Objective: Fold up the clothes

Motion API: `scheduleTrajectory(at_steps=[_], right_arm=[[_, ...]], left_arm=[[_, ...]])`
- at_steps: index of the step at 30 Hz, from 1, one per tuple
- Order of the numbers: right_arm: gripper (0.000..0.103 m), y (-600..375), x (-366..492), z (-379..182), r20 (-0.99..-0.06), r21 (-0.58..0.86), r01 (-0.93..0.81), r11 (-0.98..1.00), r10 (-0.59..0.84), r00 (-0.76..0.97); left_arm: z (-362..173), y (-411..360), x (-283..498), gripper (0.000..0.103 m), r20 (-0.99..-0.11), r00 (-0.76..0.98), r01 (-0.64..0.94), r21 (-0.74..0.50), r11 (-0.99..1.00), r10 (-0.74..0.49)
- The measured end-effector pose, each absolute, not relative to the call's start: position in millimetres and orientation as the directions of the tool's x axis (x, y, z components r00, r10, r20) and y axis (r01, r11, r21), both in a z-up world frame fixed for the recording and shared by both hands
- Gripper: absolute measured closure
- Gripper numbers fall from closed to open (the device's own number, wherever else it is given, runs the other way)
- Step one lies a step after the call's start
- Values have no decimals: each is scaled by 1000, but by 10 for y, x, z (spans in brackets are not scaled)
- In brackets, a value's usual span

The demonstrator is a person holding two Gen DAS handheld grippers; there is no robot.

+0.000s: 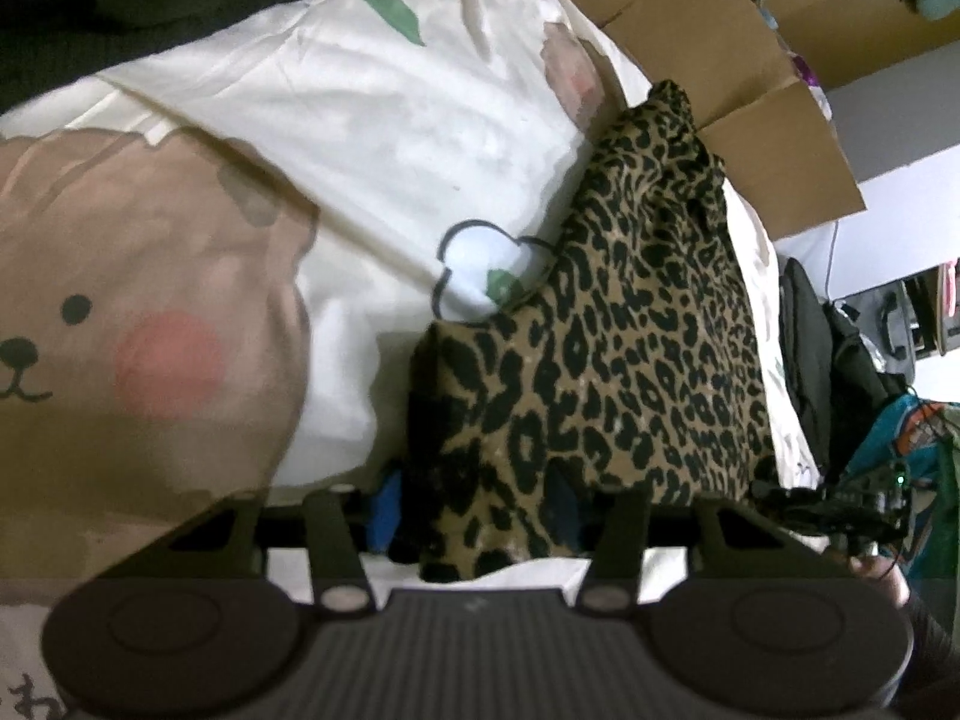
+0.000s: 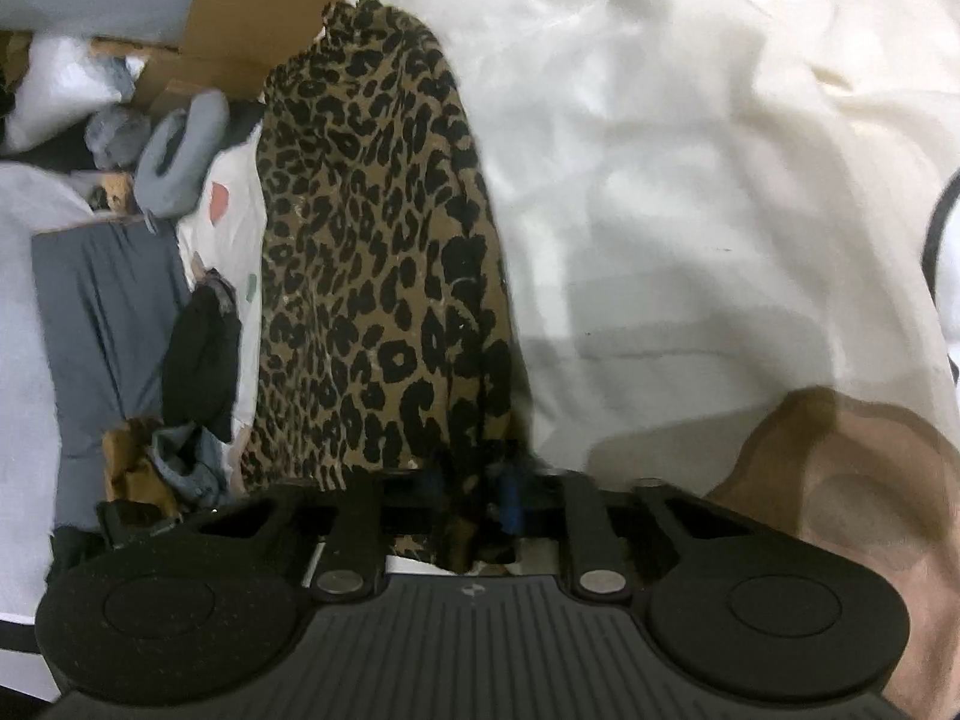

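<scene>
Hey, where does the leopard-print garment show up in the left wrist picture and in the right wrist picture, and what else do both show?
Left wrist: the leopard-print garment runs from centre-right down between the left gripper fingers.
Right wrist: it fills the centre-left, its near end pinched in the right gripper.
Shared landmark: the cream bedsheet printed with brown bears, and the brown cardboard box beyond the garment's far end.

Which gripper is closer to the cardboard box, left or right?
Neither clearly: both grippers sit at the near edge of the leopard cloth, left gripper and right gripper, with the cardboard box beyond its far end.
</scene>
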State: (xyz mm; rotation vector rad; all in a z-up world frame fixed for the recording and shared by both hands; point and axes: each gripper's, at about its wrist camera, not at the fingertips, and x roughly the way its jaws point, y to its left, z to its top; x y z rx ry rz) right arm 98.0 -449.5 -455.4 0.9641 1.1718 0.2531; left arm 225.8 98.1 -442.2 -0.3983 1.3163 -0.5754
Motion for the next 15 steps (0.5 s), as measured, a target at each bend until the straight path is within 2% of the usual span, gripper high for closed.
scheduleTrajectory(at_steps=[13, 15], right_arm=[[98, -4499, 1018, -4498, -701, 710, 314, 630, 589, 402], [98, -4496, 1023, -4502, -702, 709, 316, 630, 589, 400]], left_arm=[[-4574, 1107, 2275, 55, -748, 150, 154, -628, 763, -647], [-4606, 1100, 2287, 73, -745, 139, 150, -635, 758, -652]])
